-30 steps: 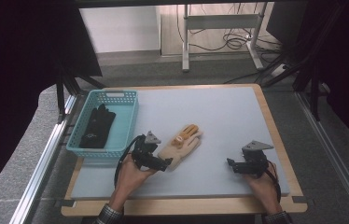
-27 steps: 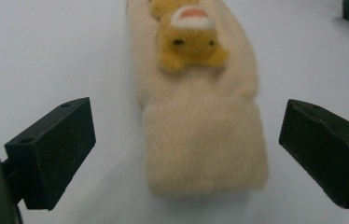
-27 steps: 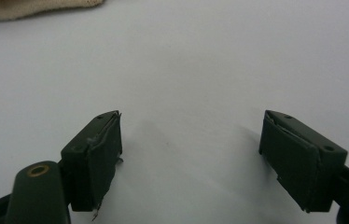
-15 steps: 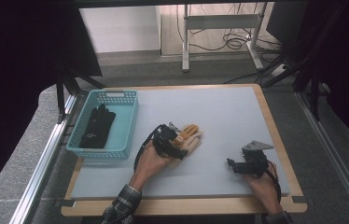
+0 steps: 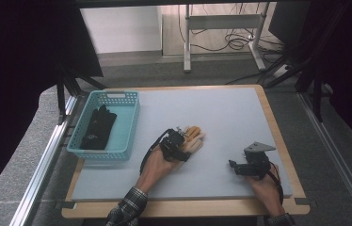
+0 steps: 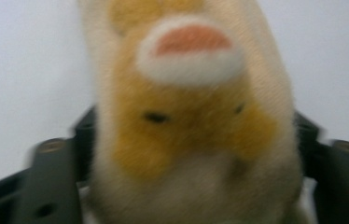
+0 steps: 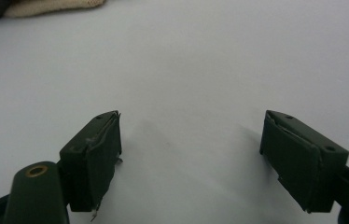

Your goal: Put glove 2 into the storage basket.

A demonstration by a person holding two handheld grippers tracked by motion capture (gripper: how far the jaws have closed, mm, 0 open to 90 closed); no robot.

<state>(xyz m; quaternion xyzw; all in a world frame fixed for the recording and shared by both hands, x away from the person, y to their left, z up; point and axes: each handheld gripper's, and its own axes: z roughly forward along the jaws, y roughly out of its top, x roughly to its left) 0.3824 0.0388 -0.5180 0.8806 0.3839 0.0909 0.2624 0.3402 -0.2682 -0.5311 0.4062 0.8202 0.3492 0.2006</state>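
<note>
A tan and orange plush glove [image 5: 196, 136] lies on the grey mat near the middle of the table. My left gripper [image 5: 181, 144] has just been closing, and the glove [image 6: 191, 121] sits between its jaws with the fingers [image 6: 310, 149] pressing its sides. My right gripper [image 5: 233, 165] rests low over the mat at the front right. Its jaws [image 7: 190, 140] stand open over bare mat with nothing between them. An edge of the plush glove [image 7: 46, 7] shows at the far left of the right gripper view.
A light blue basket [image 5: 117, 95] stands at the left of the mat with a black glove [image 5: 98, 126] inside. A wooden board edge [image 5: 277, 136] frames the mat. Metal rails run along both sides of the table.
My left hand moved forward and right from the front of the mat onto the plush glove's cuff end, and its jaws came in around the glove. The right hand has stayed put.
</note>
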